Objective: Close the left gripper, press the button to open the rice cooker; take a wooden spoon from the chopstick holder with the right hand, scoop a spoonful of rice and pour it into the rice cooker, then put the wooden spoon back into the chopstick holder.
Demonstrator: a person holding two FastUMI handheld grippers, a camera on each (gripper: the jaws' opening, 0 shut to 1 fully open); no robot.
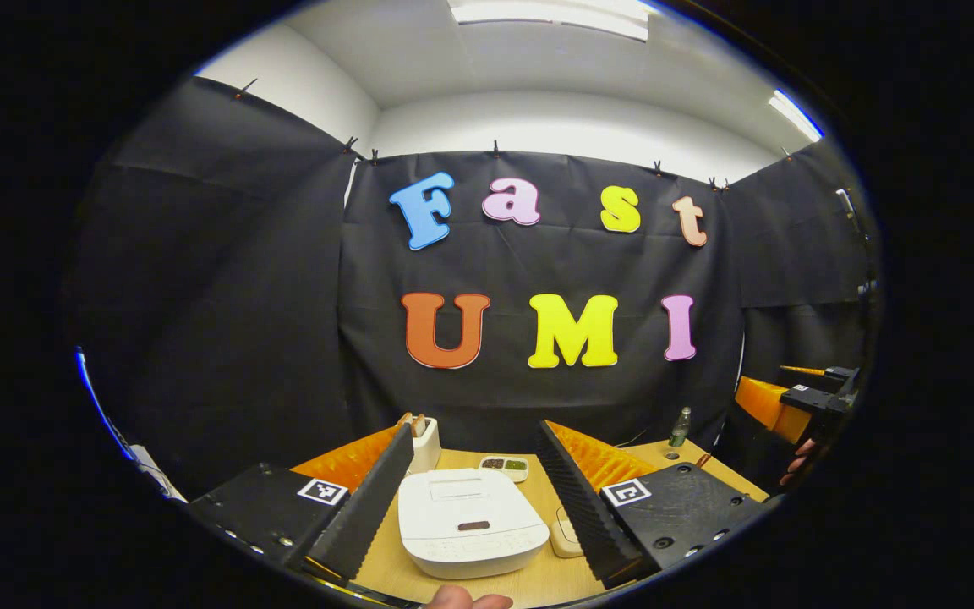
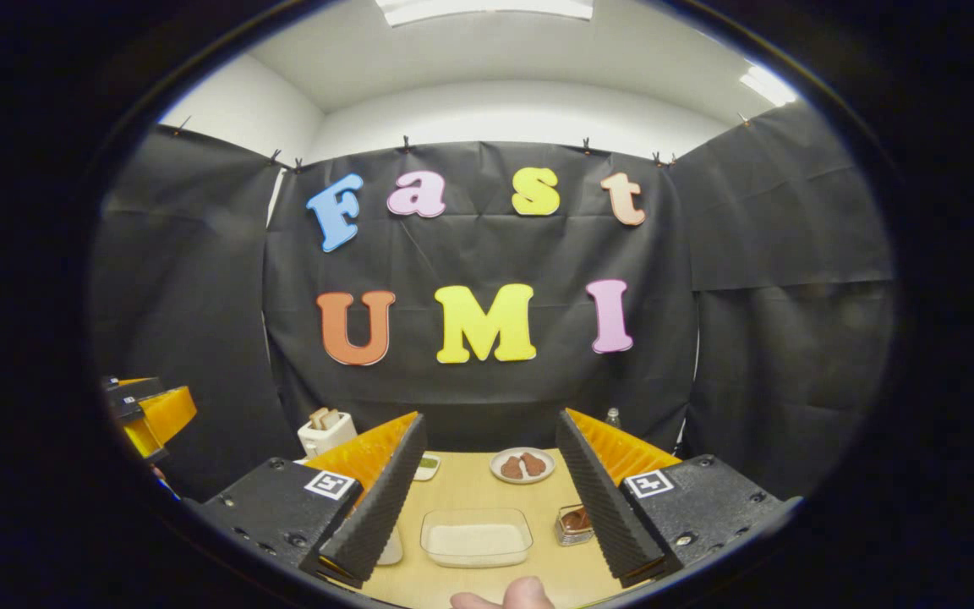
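In the left gripper view the left gripper (image 1: 477, 499) hangs above the wooden bench (image 1: 538, 584) with its jaws spread wide and nothing between them, and the white rice cooker (image 1: 470, 522) sits on the bench in the gap between the two fingers, its lid down. Behind the cooker on its left stands the white chopstick holder (image 1: 425, 444) with wooden handles poking out of its top, and just behind the cooker lies a small white dish (image 1: 505, 467) with dark and green fillings in two compartments. A small bottle (image 1: 681, 427) stands near the back right corner of the bench, and farther right the other gripper shows with fingers of a hand beside it. In the right gripper view the right gripper (image 2: 491, 486) is likewise wide open and empty, held over the bench, with a clear rectangular container of white rice (image 2: 476, 537) lying between its fingers. Beyond it sits a round plate (image 2: 522, 466) with brown pieces on it, a small clear tub (image 2: 573, 523) with something brown inside rests just beside the right finger, and the chopstick holder stands well off to the left
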